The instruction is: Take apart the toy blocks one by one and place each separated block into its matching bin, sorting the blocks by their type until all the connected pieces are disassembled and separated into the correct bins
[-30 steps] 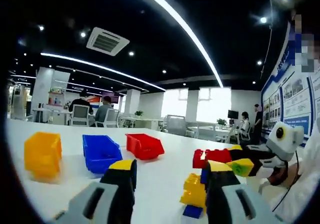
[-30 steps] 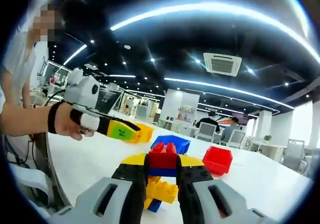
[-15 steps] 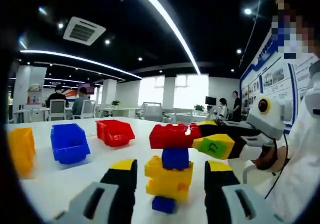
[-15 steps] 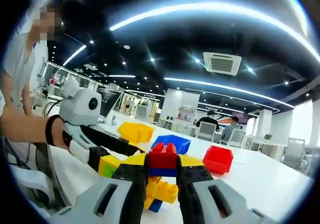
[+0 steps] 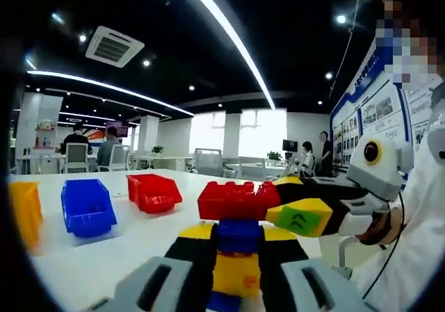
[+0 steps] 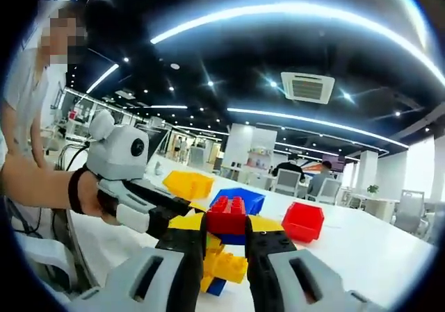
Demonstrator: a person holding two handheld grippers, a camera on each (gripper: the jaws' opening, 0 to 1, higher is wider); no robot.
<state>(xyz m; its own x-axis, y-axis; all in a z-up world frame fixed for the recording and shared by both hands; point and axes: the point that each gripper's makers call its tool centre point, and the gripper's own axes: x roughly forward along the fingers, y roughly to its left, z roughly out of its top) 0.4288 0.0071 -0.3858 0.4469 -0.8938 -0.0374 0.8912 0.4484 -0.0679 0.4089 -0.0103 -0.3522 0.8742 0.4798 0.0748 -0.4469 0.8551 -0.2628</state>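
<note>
The block stack [image 5: 238, 246] is standing on the white table [image 5: 125, 246], and both tools are pinching it: the right gripper [image 6: 226, 237] is clamping the red block [image 6: 226, 215] on top, the left gripper [image 5: 236, 246] is squeezing the blue and yellow blocks beneath. Beyond the stack are sitting the red bin [image 5: 154, 192], blue bin [image 5: 86, 206] and yellow bin [image 5: 25, 211].

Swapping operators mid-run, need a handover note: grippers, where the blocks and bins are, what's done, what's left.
Right gripper: shut on the red block atop the block stack.
Left gripper: jaws closed in around the stack's blue and yellow blocks below the red one; firm grip cannot be told.
Bins: yellow bin, blue bin and red bin in a row on the white table.
Done: no block seen in any bin.
Left: pull off red, bin it, then separate and sort the rest.
</note>
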